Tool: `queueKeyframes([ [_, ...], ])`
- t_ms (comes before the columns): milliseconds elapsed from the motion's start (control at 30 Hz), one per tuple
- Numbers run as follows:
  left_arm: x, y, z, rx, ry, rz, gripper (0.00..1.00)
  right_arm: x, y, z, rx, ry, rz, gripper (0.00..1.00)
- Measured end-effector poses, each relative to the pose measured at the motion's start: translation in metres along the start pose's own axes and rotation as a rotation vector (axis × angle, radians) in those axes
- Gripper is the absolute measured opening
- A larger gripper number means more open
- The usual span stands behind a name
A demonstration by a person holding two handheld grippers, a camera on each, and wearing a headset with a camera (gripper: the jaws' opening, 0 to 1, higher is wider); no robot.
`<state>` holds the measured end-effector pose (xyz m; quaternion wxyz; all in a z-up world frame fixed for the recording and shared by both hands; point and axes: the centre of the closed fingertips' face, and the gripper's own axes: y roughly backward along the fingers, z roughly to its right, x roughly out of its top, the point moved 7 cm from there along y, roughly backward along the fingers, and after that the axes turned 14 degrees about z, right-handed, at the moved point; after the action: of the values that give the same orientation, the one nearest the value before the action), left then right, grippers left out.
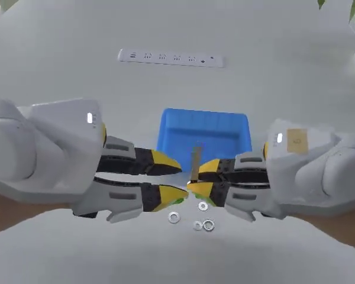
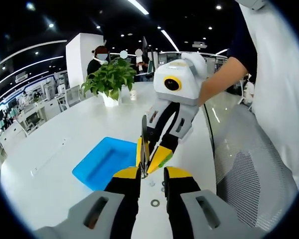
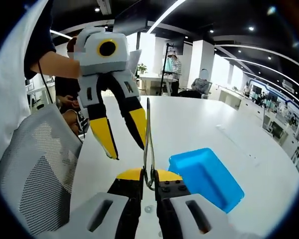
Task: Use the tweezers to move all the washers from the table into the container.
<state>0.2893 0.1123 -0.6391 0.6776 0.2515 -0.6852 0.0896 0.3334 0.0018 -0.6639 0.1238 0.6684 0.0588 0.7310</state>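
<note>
Several small metal washers (image 1: 202, 206) lie on the white table just below the two grippers, in front of the blue container (image 1: 204, 133). My right gripper (image 1: 200, 178) is shut on the metal tweezers (image 1: 195, 161), which stand upright between the two grippers. Its own view has the tweezers (image 3: 148, 129) rising from its closed jaws, the container (image 3: 204, 174) to the right and one washer (image 3: 148, 209) below. My left gripper (image 1: 176, 178) faces it, open and holding nothing, its tips close beside the tweezers (image 2: 144, 144). Washers (image 2: 155, 202) lie under its jaws, the container (image 2: 102, 162) off to the left.
A white power strip (image 1: 170, 58) lies beyond the container. A potted plant (image 2: 109, 77) stands at the table's far edge. A mesh chair (image 3: 35, 169) and the person's body are at the near side. People stand in the background.
</note>
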Motion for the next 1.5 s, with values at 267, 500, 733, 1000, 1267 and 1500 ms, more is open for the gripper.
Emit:
queueKeyframes([
  [267,-0.005,0.014,-0.011,0.09,0.005,0.006,0.24,0.019,0.005,0.023,-0.02,0.021,0.009,0.09],
  [500,-0.01,0.022,-0.022,0.134,0.01,0.009,0.24,0.028,0.002,0.052,-0.052,0.029,0.019,0.09],
  [733,-0.016,0.018,-0.027,0.129,0.018,0.0,0.23,0.021,-0.007,0.076,-0.046,0.022,0.008,0.09],
  [1000,-0.026,0.017,-0.034,0.144,0.05,-0.017,0.23,-0.004,-0.02,0.095,-0.024,0.019,-0.027,0.09],
  [1267,-0.033,0.021,-0.038,0.167,0.082,-0.027,0.23,-0.03,-0.032,0.104,0.011,0.016,-0.06,0.09],
  [1500,-0.036,0.016,-0.038,0.159,0.093,-0.042,0.23,-0.048,-0.039,0.103,0.041,0.003,-0.073,0.09],
])
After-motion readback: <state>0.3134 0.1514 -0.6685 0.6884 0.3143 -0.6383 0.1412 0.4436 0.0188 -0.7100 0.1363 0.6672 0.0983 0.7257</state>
